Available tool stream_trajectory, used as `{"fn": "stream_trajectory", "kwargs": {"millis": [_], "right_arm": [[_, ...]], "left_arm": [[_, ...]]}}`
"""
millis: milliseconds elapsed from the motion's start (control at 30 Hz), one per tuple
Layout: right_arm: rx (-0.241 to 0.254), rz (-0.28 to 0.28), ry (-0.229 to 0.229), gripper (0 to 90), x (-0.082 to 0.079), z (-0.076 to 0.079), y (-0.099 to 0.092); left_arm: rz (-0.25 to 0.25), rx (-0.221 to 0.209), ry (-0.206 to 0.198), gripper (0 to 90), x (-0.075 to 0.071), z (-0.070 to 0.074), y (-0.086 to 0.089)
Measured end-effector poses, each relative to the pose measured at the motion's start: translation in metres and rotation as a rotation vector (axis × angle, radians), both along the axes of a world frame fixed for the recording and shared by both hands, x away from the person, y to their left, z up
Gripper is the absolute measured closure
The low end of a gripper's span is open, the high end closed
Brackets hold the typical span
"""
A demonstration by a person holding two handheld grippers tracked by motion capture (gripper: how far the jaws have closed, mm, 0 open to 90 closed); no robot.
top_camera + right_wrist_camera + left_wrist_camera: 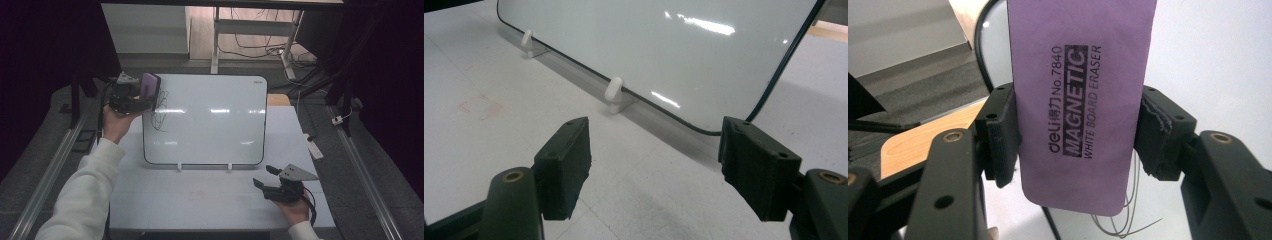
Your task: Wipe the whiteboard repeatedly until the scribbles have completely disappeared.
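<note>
A whiteboard (205,120) leans on two white feet on the table, with thin black scribbles (159,112) near its upper left edge. At that corner my left gripper (145,92) is shut on a purple magnetic whiteboard eraser (150,85). In the left gripper view both pads press the sides of the eraser (1080,105), with the scribbles (1130,220) just below it on the whiteboard (1213,60). My right gripper (266,176) rests open over the table at the front right, nothing between its fingers. The right gripper view has that gripper (654,157) facing the whiteboard's (664,55) lower edge.
The white table (210,200) has a faint pink mark (196,195) in front of the board. A white strip (314,148) lies at the right edge. Metal rails run along both sides. A desk frame and cables stand behind on the floor.
</note>
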State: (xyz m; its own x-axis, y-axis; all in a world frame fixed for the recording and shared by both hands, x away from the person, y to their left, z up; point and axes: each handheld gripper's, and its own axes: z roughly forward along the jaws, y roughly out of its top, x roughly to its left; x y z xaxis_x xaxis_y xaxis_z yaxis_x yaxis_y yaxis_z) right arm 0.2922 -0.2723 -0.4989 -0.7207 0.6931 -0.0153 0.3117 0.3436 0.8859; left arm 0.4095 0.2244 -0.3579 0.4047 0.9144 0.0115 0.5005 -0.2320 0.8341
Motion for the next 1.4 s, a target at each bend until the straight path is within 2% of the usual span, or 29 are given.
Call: {"fn": "stream_trajectory", "kwargs": {"millis": [67, 167, 367, 467, 567, 700, 800, 867, 1000, 1067, 1200, 1400], "right_arm": [[0.0, 0.0, 0.0, 28.7, 0.0, 0.0, 0.0], [0.005, 0.01, 0.003, 28.6, 0.0, 0.0, 0.0], [0.007, 0.017, -0.001, 28.6, -0.001, 0.0, 0.0], [0.008, 0.014, -0.001, 28.6, -0.001, 0.0, 0.0], [0.007, 0.014, -0.001, 28.6, -0.001, 0.0, 0.0], [0.005, 0.015, -0.002, 28.6, -0.001, 0.0, 0.0], [0.006, 0.014, 0.0, 28.6, 0.0, 0.0, 0.0], [0.004, 0.015, 0.001, 28.6, 0.0, -0.001, 0.0], [0.003, 0.014, 0.002, 28.6, 0.0, -0.001, 0.0], [0.003, 0.013, 0.002, 28.6, 0.0, -0.001, 0.0], [0.003, 0.012, 0.002, 28.6, 0.0, -0.001, -0.001], [0.002, 0.013, 0.003, 28.6, 0.001, -0.002, -0.001]], "left_arm": [[-0.005, 0.004, 0.005, 41.0, 0.0, -0.001, -0.001], [-0.043, -0.001, 0.02, 41.0, 0.0, -0.004, -0.009], [-0.123, 0.037, 0.05, 40.9, -0.001, -0.013, -0.036], [-0.135, 0.081, 0.047, 40.9, -0.003, -0.015, -0.044], [-0.118, 0.067, 0.051, 40.9, -0.002, -0.013, -0.04], [-0.028, 0.074, 0.013, 41.0, 0.0, -0.005, -0.028], [0.039, 0.129, -0.028, 41.0, 0.003, 0.003, -0.021], [0.066, 0.164, -0.048, 41.0, 0.004, 0.007, -0.02], [0.085, 0.179, -0.085, 41.0, 0.008, 0.011, -0.021], [0.087, 0.209, -0.093, 41.0, 0.009, 0.011, -0.025], [0.085, 0.257, -0.097, 40.9, 0.014, 0.01, -0.033], [0.058, 0.272, -0.092, 40.9, 0.016, 0.008, -0.04]]}}
